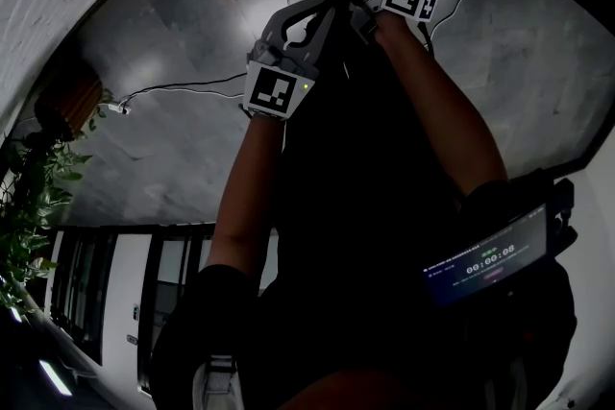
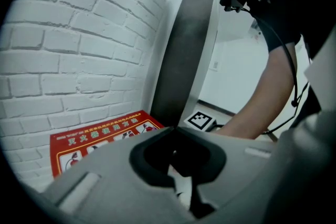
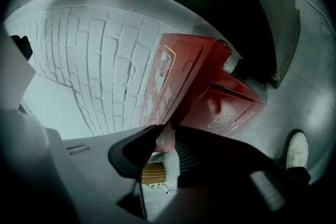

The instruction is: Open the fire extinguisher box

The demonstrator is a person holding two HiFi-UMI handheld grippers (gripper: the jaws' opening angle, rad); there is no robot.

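Lid (image 3: 181, 71) of the fire extinguisher box (image 3: 233, 107) sits pinched in the right tongs (image 3: 164, 139), ready for lifting open; left tongs (image 2: 176, 134) wait nearby, closed and empty.

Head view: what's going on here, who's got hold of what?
A person works at a red fire extinguisher box by a white brick wall, with a gripper in each hand. The right gripper has the edge of the labelled lid between its jaws; whether they clamp it is unclear. The lid looks partly lifted off the body. The left gripper hangs nearby, jaws together and empty.
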